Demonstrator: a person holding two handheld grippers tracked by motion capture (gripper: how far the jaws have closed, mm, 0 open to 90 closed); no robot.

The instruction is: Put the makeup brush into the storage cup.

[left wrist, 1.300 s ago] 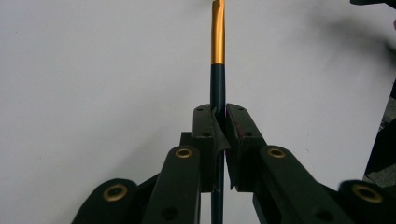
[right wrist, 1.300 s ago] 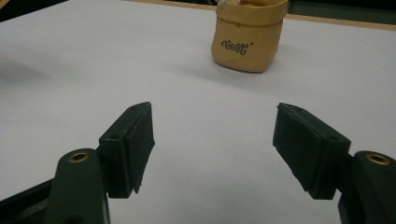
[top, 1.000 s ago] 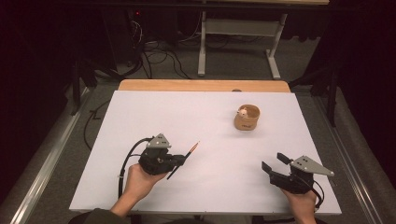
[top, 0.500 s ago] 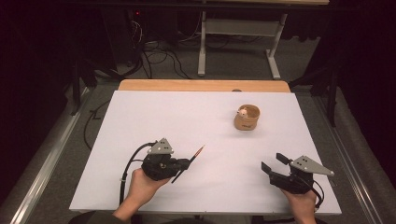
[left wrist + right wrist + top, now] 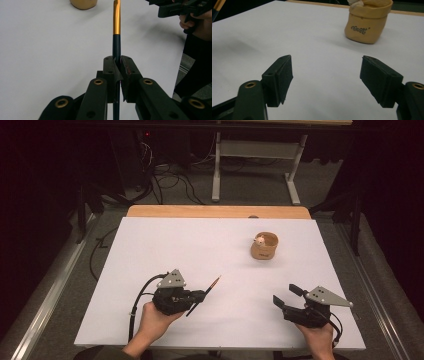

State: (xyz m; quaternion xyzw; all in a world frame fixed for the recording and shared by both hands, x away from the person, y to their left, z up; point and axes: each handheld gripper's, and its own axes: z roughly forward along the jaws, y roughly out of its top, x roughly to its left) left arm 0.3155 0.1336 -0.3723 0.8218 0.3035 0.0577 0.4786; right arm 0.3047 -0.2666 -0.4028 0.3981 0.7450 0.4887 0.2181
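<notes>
White table top (image 5: 210, 250), wooden edge (image 5: 215, 211) at far side. Grey floor (image 5: 250, 190), cables (image 5: 165, 180), metal stand legs (image 5: 216, 170) beyond, dark room. Left gripper (image 5: 202, 296) near front edge, clamped on brush (image 5: 210, 287), tip up off surface. Right gripper (image 5: 284, 296) front right, spread wide, just opened further, nothing between. Tan pouch (image 5: 264, 247) right of centre.

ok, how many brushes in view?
1: the brush is clamped in the left gripper, tip toward the tan pouch. The pouch's inside is mostly hidden, so more could be in there.
</notes>
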